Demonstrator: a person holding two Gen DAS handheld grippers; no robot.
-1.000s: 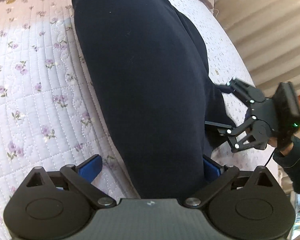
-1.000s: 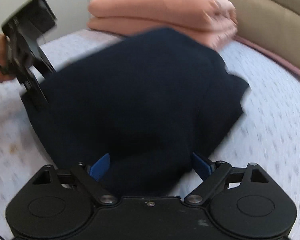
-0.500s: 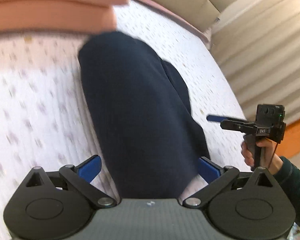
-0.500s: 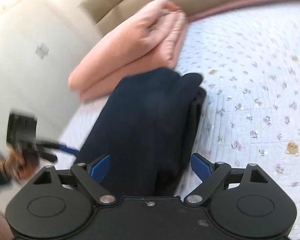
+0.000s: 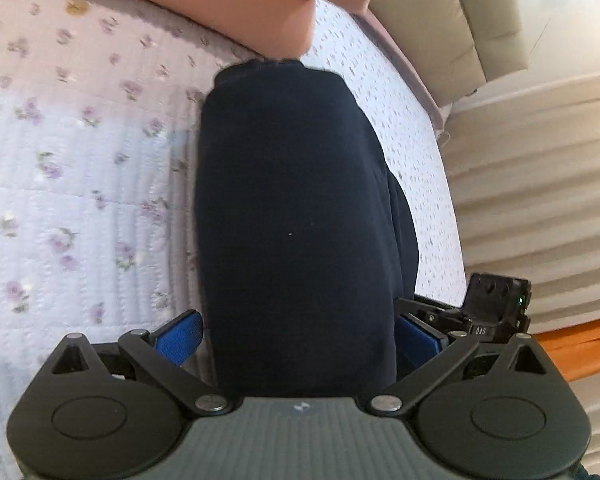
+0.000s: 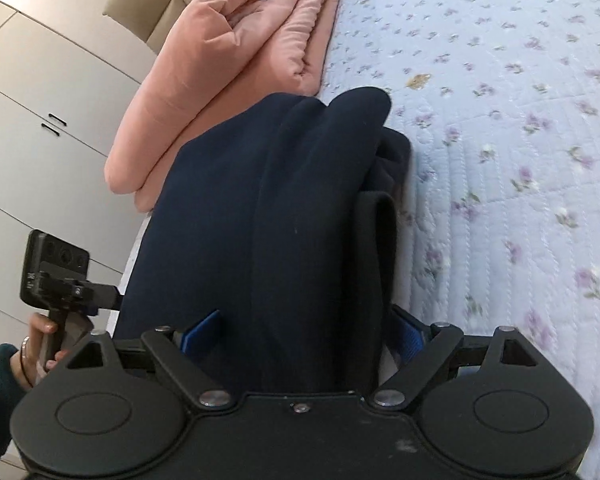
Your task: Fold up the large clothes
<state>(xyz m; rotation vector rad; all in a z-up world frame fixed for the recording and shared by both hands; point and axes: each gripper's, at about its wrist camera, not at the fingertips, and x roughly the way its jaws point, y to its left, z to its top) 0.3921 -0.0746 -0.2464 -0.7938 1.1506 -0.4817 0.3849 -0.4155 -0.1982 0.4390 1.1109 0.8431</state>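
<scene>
The navy garment [image 5: 296,216] lies on the quilt [image 5: 72,184] as a long folded bundle, its far end touching or just short of the pink duvet [image 6: 228,80] near the headboard [image 5: 448,28]. From the right wrist view several layers show, stacked and rolled over one another, with a thick dark edge [image 6: 374,248] along the right side. The cloth looks soft, matte and fairly thick, like fleece or sweatshirt knit; it is judged limp but bulky, moderately light, unlikely to slip between pads, and prone to sag and let inner layers slide apart if lifted by one layer only. The left gripper [image 5: 296,340] sits at the near end with its blue pads spread wide on either side of the bundle, not pinching it. The right gripper [image 6: 300,332] also straddles the near end with its pads wide; the cloth fills the gap, but no clamping shows. A good hold would take the whole stack at the near end, each gripper near a corner, so all layers travel together for the next fold.
</scene>
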